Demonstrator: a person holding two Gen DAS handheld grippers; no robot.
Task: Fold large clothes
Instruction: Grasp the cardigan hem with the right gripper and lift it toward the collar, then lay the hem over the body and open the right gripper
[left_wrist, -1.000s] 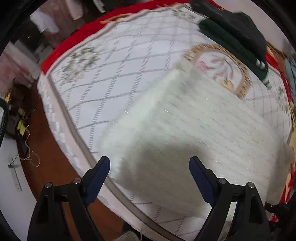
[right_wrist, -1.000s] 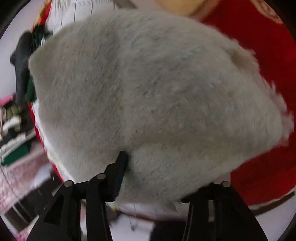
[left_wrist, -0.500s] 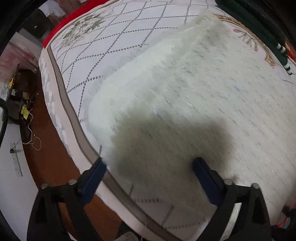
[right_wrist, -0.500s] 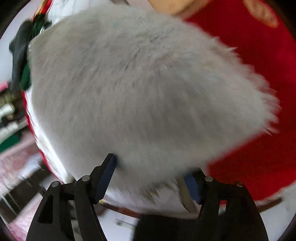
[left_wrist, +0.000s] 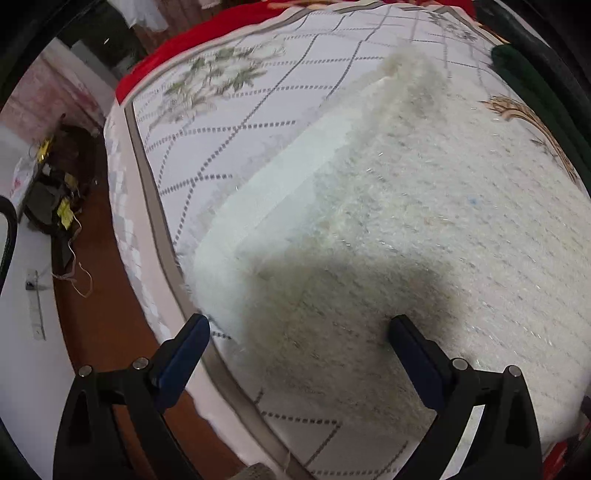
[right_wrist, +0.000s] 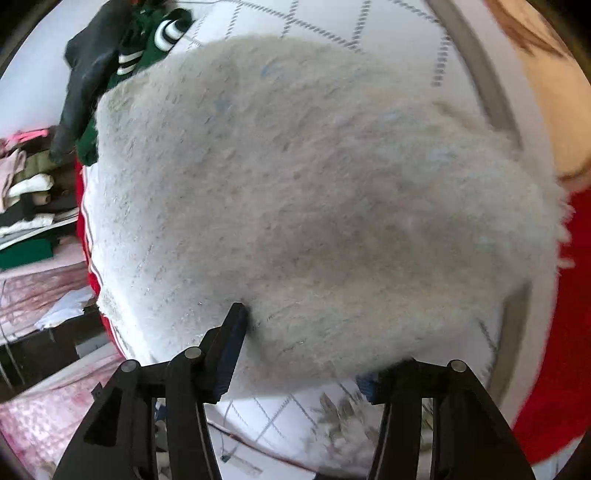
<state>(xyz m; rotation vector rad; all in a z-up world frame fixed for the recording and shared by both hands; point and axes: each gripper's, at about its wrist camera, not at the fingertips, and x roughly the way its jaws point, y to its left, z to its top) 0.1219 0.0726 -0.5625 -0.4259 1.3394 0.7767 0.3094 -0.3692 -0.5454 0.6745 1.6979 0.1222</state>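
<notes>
The left gripper (left_wrist: 297, 339) is hanging over the near corner of a fluffy white sweater (left_wrist: 388, 236), its jaws standing as wide as they go and nothing between the blue pads (left_wrist: 184, 354); they are straddling the fuzzy fabric without pinching it. The right gripper (right_wrist: 306, 350) is closing its jaws on a thick fold of the same sweater (right_wrist: 314, 192), and the pile is bulging between the fingers; whether the pads are already pressing is hard to tell through the fuzz and blur.

The sweater is lying folded on a bed covered by a white quilt with a dotted diamond pattern (left_wrist: 240, 122), spreading from the centre of the left wrist view toward 3 o'clock.

To do this step well, the right gripper should be taking the full thickness of the layers, not just the loose fuzz, which would likely slip. The left gripper should be coming down on the corner at 6 o'clock so both hands lift evenly and the fold stays square.

For edges, the quilt's grey border (left_wrist: 155, 206) is running from 10 o'clock to 6 o'clock in the left wrist view, with the wooden floor (left_wrist: 99, 314) just beyond at 8 o'clock, so the sweater's near corner is sitting close to the drop. Open quilt is lying toward 11 and 12 o'clock. A pile of dark green and black clothes (right_wrist: 118, 62) is touching the sweater's far edge at 11 o'clock in the right wrist view, limiting room there.
</notes>
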